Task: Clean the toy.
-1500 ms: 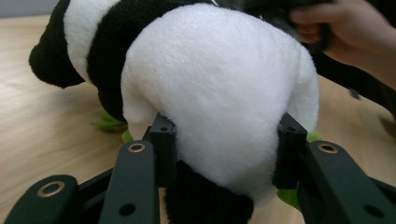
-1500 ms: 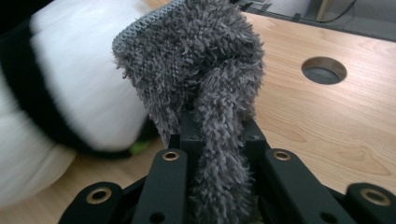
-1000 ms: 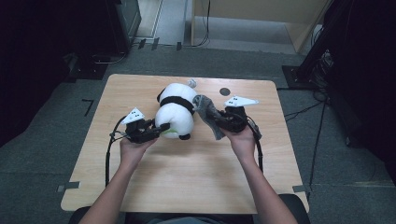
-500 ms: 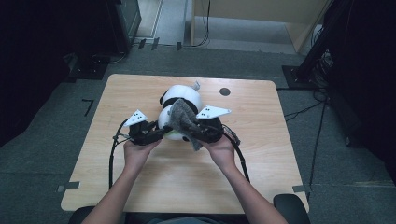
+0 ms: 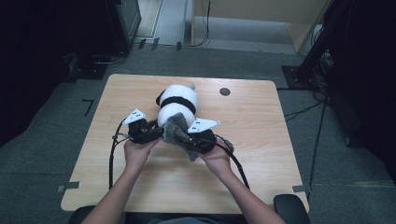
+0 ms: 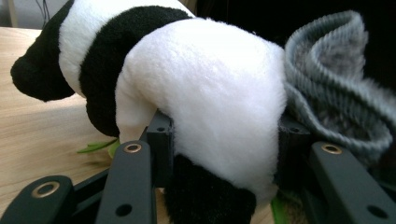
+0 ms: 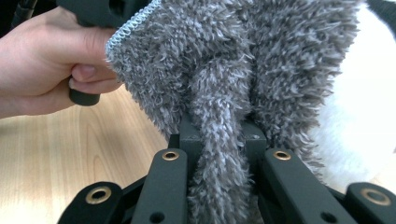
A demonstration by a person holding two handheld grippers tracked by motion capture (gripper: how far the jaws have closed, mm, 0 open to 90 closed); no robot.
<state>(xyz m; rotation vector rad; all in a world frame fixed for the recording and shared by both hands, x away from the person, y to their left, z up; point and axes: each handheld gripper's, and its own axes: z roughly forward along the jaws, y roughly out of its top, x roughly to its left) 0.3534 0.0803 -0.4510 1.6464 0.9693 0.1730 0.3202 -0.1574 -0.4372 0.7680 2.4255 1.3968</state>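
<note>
The plush panda [image 5: 176, 103] lay mid-frame on the table [image 5: 261, 140]. The left gripper [image 6: 224, 140] had clamped its white rump, while the right gripper [image 7: 219, 140] pinched the grey cloth [image 7: 224, 70] against it (wiping barely begun, I'd judge).

A light wooden table [image 5: 261, 163] with rounded corners fills the middle of the high view, standing on grey carpet. A black-and-white plush panda [image 5: 176, 103] lies on it, just above the centre of the frame, its body running toward the table's far edge. A small dark round spot [image 5: 225, 91] sits in the tabletop to the upper right of the panda, near the far edge. The wood grain runs left to right.
</note>
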